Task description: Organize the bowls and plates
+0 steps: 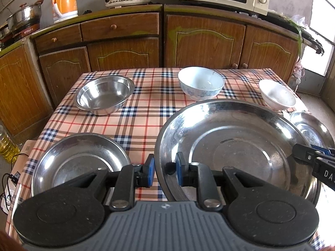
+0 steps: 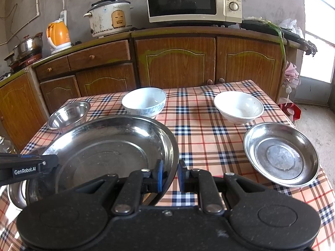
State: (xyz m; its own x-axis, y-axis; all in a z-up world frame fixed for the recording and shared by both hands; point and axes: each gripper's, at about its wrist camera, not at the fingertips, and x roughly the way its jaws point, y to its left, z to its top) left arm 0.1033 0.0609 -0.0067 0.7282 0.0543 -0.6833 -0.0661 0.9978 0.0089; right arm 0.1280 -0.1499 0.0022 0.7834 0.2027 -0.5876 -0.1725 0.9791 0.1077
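Left gripper is clamped on the near-left rim of the large steel plate, one pad outside the rim and one inside the dish; I read the jaws as drawn together on the metal. My right gripper is closed in the same way on the opposite, near-right rim of that plate, with its inner pad over the dish and its outer pad over the checked tabletop. I take the large plate as my landmark. It sits between the two grippers, held at both sides, and I cannot tell whether its base rests on the tabletop or hangs just clear of it. To its left, close beside the left gripper, lies a small steel plate; to its right, well clear of the rim, lies a second small steel plate. Beyond it stand a steel bowl to the far left, a blue-patterned white bowl directly behind, and a plain white bowl to the far right. In my judgement the coming move turns on this: each small plate lies outboard of one gripper, so the plate is equally near either neighbour, and both hands must travel together and level, or the shallow rim may slip from the pads.
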